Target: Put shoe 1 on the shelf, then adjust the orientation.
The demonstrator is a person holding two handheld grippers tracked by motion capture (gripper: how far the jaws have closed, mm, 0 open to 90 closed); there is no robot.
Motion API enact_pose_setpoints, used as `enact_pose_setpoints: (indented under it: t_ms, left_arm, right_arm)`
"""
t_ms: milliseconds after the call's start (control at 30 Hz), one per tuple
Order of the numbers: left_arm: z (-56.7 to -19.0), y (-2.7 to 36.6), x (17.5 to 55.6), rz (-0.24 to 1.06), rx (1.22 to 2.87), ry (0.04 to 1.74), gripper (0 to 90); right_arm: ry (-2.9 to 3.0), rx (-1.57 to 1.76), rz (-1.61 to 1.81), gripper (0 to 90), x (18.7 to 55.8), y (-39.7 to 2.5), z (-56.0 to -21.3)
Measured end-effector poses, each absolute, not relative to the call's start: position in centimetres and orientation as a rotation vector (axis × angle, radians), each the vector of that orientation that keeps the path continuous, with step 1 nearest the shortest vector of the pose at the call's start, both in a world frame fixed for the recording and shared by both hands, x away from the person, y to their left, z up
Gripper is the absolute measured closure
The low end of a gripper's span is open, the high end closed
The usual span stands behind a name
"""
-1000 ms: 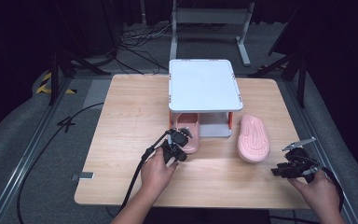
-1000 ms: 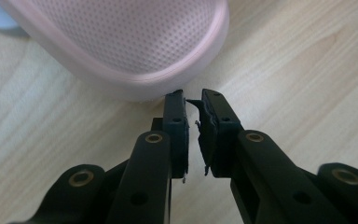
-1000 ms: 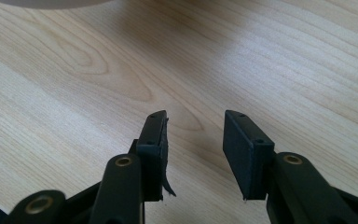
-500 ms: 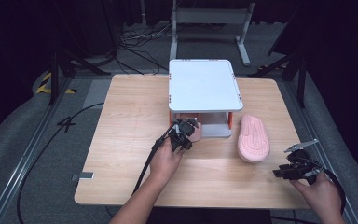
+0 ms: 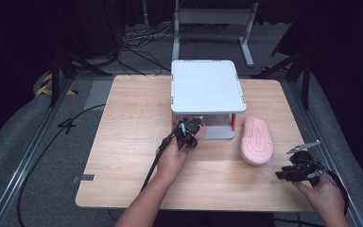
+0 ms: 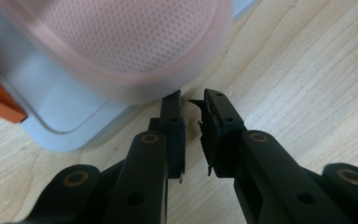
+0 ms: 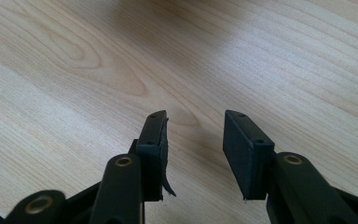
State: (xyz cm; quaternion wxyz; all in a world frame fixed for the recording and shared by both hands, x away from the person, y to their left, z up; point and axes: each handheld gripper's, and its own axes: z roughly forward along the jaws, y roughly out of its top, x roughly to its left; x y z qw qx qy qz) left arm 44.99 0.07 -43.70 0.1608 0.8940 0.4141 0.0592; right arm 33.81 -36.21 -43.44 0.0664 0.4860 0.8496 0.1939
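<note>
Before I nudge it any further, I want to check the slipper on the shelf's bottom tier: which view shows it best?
The left gripper view: the slipper looms close, its dotted pink surface and rim just past the left tool. The high view gives a pink sliver under the shelf.

Matt pale wood table (image 5: pixel 123 142), smooth white plastic rack (image 5: pixel 207 87), soft pink perforated foam slipper (image 6: pixel 121 42).
</note>
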Motion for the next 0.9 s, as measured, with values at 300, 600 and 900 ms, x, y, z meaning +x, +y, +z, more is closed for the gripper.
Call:
enact_pose_setpoints:
  t_ms: [300,600,900]
  left_arm:
    - [-42.3,0.9,43.2,0.138,2.530,1.136,66.8]
    - [-38.5,4.7,40.5,0.007,2.468,1.112,56.7]
    - [-36.0,8.6,38.4,0.028,2.456,1.092,51.1]
  right_arm:
    - [2.556,1.460,0.594,60.5,33.8,-36.4,-43.1]
    - [2.506,1.459,0.658,58.7,34.1,-37.4,-41.8]
    - [2.479,1.440,0.738,57.6,34.5,-37.6,-40.6]
